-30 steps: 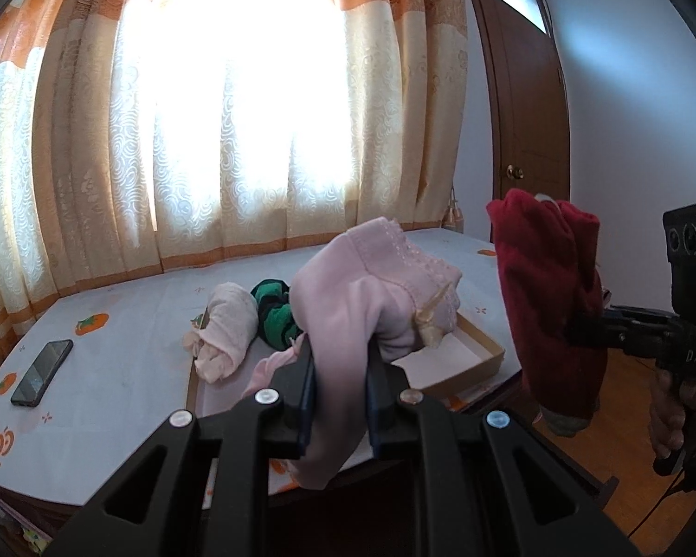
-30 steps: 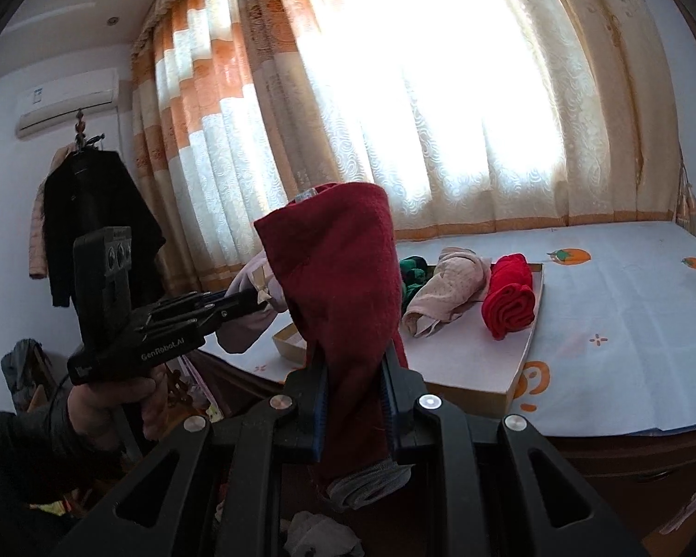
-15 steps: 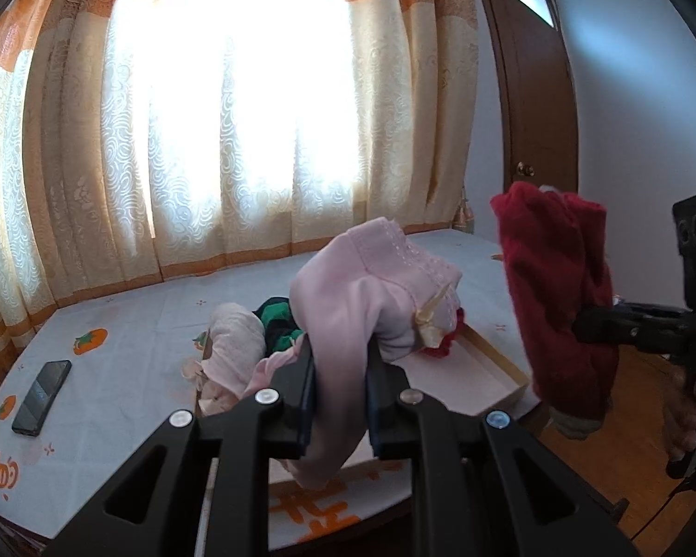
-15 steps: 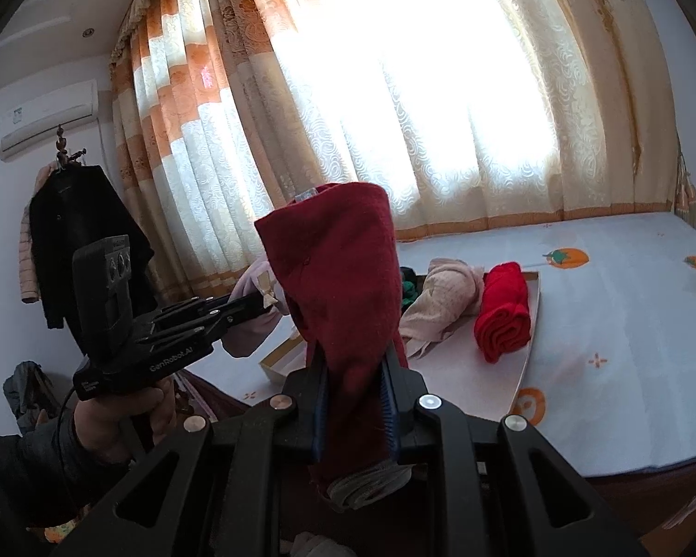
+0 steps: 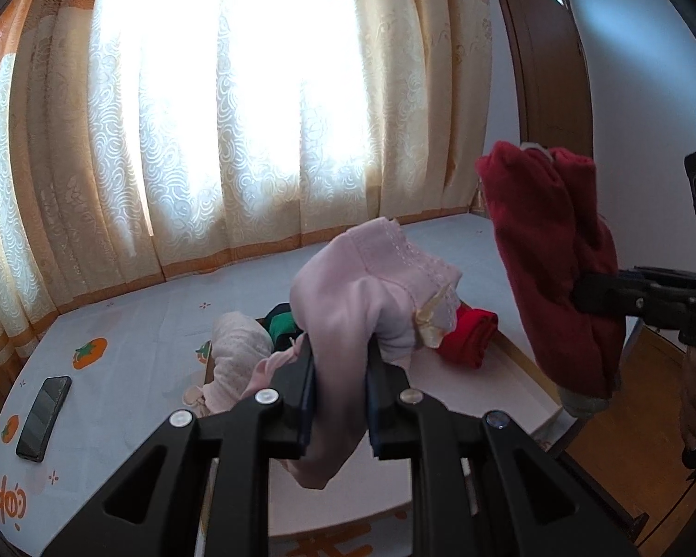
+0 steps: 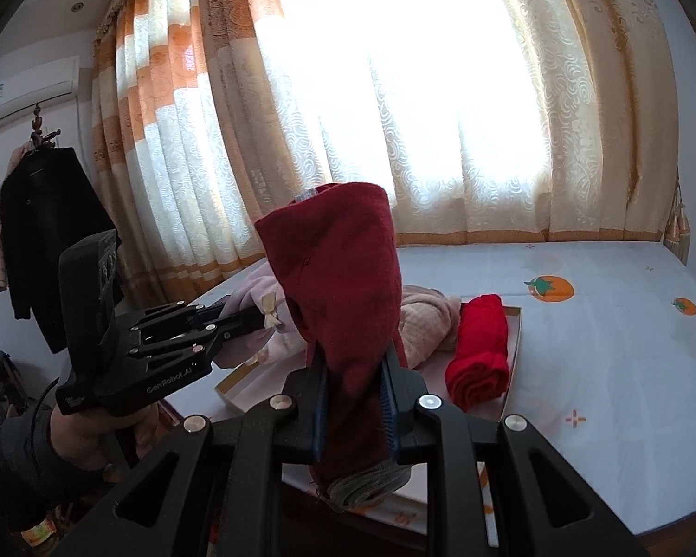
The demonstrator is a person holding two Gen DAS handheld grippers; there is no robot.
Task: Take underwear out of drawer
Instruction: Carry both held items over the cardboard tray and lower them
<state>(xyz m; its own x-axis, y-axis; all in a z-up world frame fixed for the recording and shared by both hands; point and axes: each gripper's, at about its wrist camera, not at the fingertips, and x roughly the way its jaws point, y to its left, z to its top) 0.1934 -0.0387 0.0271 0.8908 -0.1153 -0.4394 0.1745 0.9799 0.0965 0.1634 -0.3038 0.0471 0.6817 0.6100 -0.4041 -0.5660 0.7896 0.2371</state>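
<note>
Right wrist: red roll (image 6: 480, 346), beige roll (image 6: 424, 320) inside drawer (image 6: 514, 348).

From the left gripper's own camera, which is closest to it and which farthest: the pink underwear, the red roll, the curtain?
1. Pink underwear, clamped in the left gripper.
2. Red roll, in the tray just beyond, to the right.
3. Curtain, along the far side of the bed.

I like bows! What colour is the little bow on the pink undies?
The bow on the pink undies is cream, clearest in the left wrist view.
</note>
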